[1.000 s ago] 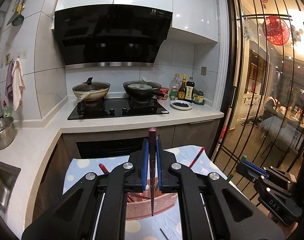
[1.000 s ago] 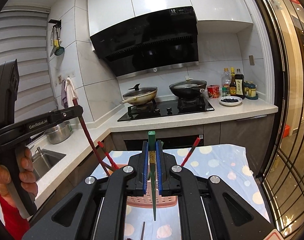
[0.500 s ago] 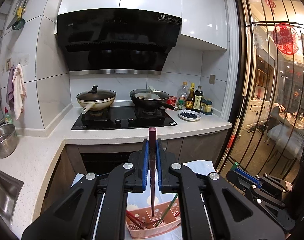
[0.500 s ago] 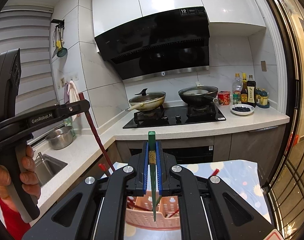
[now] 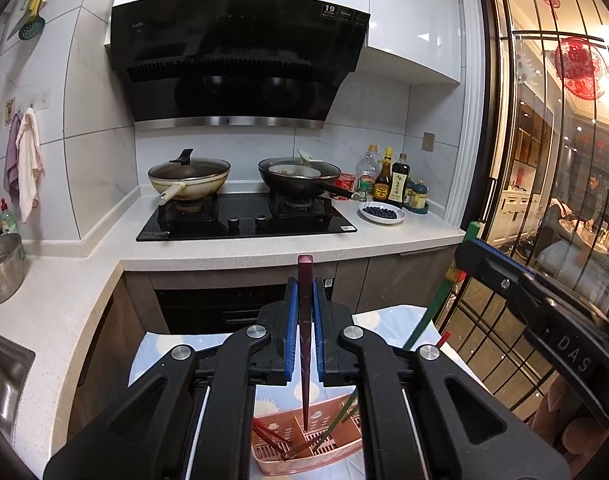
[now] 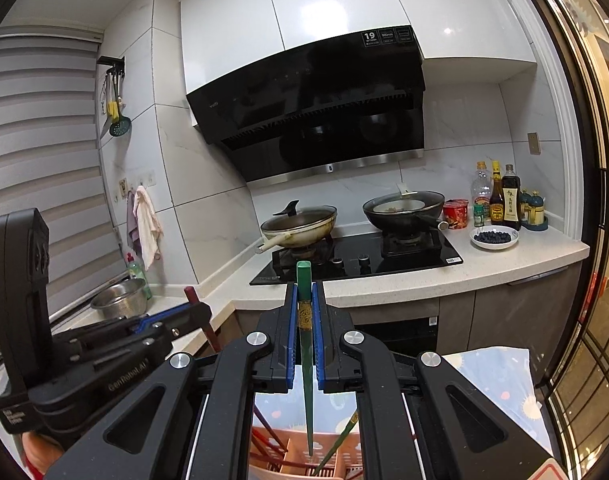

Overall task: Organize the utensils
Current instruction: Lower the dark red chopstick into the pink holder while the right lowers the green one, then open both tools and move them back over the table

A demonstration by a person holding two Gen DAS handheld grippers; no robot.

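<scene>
My left gripper (image 5: 305,292) is shut on a dark red chopstick (image 5: 305,380) that stands upright, its tip hanging just above the pink basket (image 5: 304,460). The basket holds several red and green chopsticks. In the right wrist view, my right gripper (image 6: 303,292) is shut on a green chopstick (image 6: 306,392), its tip over the same basket (image 6: 294,450). The two grippers are side by side: the right gripper (image 5: 470,242) shows at the left view's right edge, and the left gripper (image 6: 200,308) at the right view's left.
The basket sits on a table with a blue patterned cloth (image 5: 388,324). Beyond it runs an L-shaped white counter (image 5: 244,254) with a black hob, two pans, bottles and a plate of berries (image 5: 382,213). A steel bowl (image 5: 2,272) stands by the sink on the left. Glass doors are on the right.
Both grippers have shifted across the table with their chopsticks still clamped, and the right one has also risen. They now stand closer together, and the basket's inside shows under both tips.
</scene>
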